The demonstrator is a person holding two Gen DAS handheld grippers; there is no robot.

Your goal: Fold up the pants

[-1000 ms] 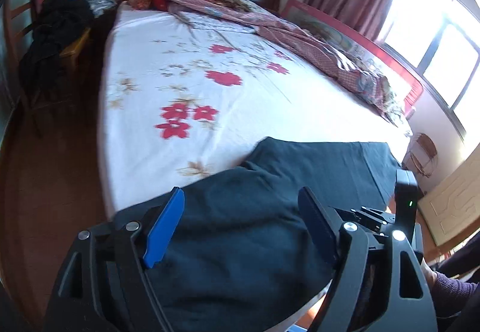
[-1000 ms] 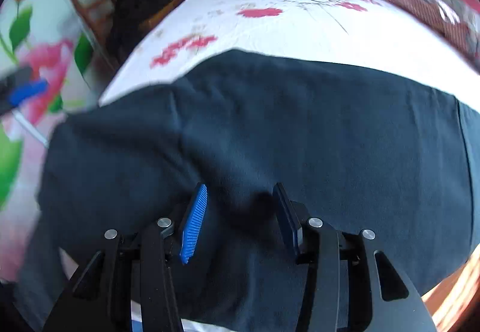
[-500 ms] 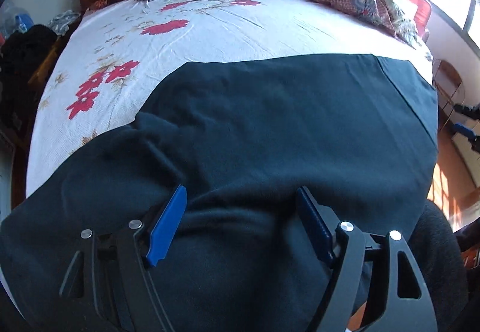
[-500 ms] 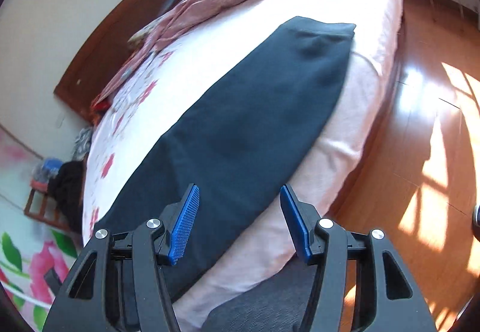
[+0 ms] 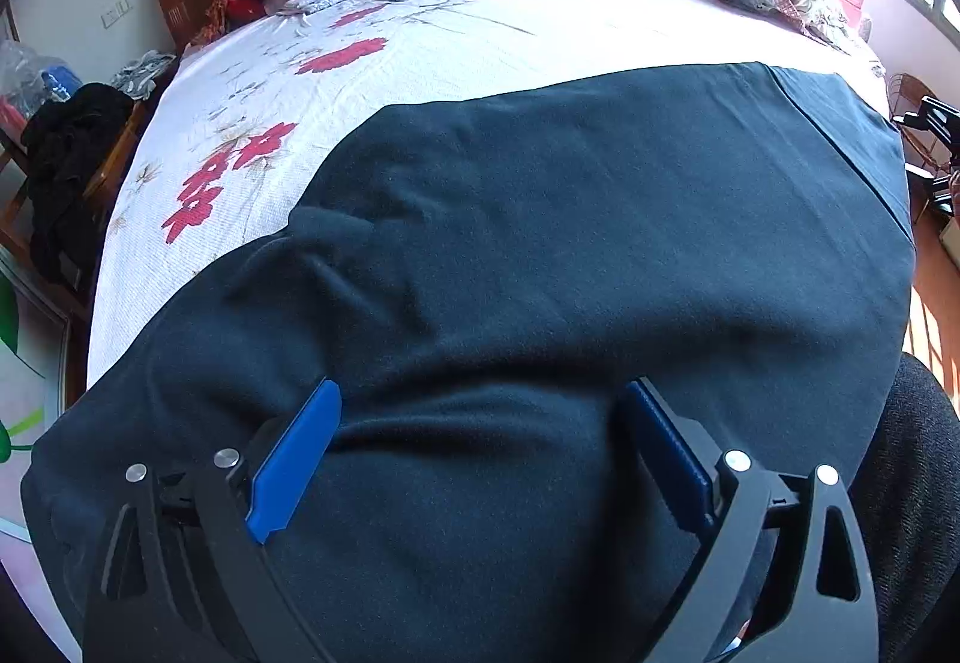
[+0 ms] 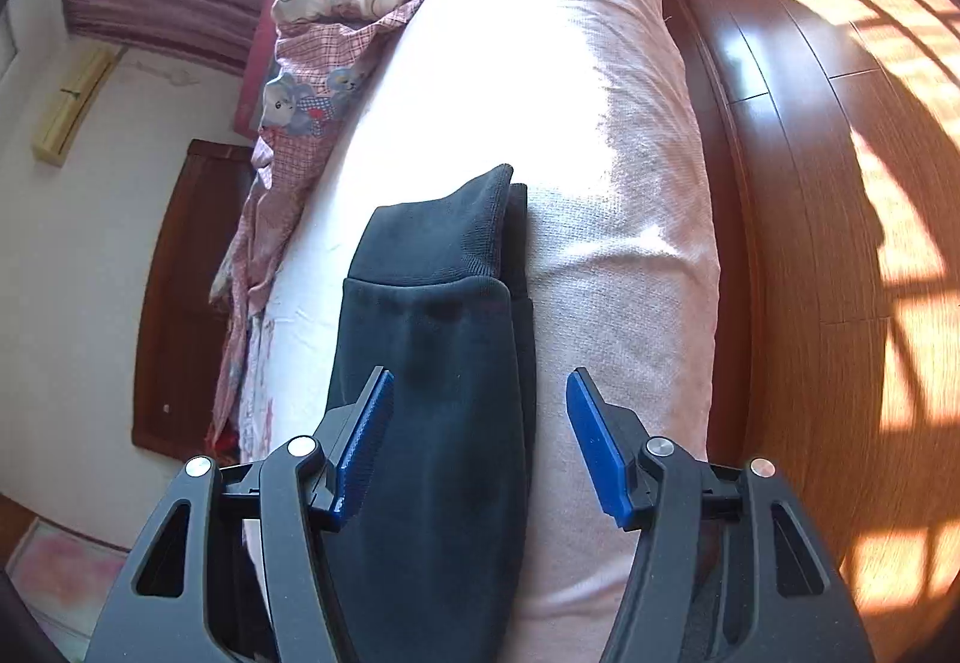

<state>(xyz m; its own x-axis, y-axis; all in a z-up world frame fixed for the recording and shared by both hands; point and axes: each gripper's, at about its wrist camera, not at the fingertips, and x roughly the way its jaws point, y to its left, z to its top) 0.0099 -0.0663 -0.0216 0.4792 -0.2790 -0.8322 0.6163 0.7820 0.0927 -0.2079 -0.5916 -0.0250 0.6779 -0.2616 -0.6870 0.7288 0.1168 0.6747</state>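
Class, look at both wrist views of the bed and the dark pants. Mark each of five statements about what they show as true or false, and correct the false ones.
1. The pants lie spread on the flowered bed sheet. True.
2. The left claw is clamped shut on a fold of cloth. False: its jaws stand wide apart over the pants, having just opened further.
3. In the right wrist view, a ribbed cuff ends the pant leg. True.
4. The right claw holds the cuff. False: it is open, and the cuff lies beyond its pads.
5. The floor is carpeted. False: it is glossy wood with sunlight patches.
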